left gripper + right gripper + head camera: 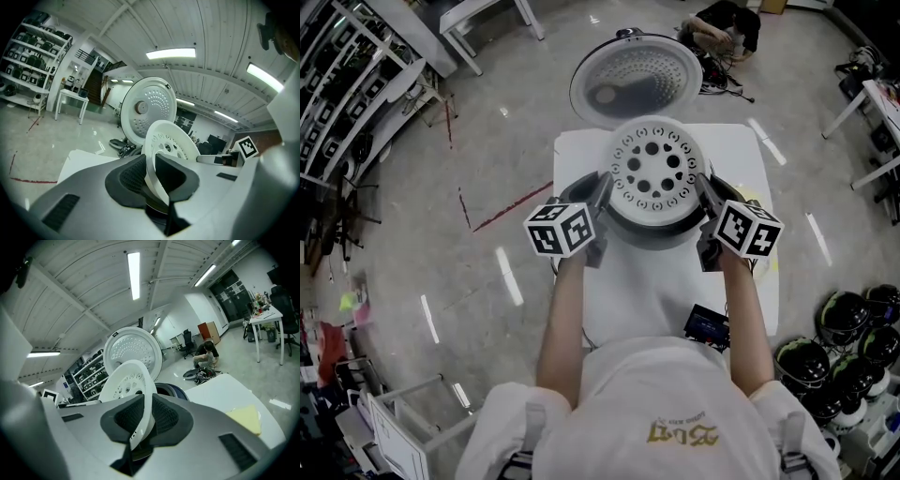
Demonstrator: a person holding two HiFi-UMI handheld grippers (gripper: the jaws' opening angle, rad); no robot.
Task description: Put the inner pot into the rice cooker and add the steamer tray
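In the head view, the tray (654, 173) is held level between the left tool (602, 195) and the right tool (705, 195), one at each side of its rim. It is directly over the cooker (661, 230), which stands on the bench (741, 159) with its lid (636, 80) open. Only a dark ring of the cooker is seen under the tray, so it cannot be told here whether the pot is seated. That step is judged done; the tray is yet to be lowered in and released.

In the left gripper view, the jaws are seen narrowed onto the tray's rim, with the pads pressed to both its faces. The cooker's mouth is hidden behind the tool's own body.

In the right gripper view, the same narrow pinch is shown on the opposite rim. A dark, bluish rim is glimpsed behind the tray; whether it is cooker or pot cannot be decided. A yellow sheet (246, 418) is seen on the bench, partly cut off by the tool.
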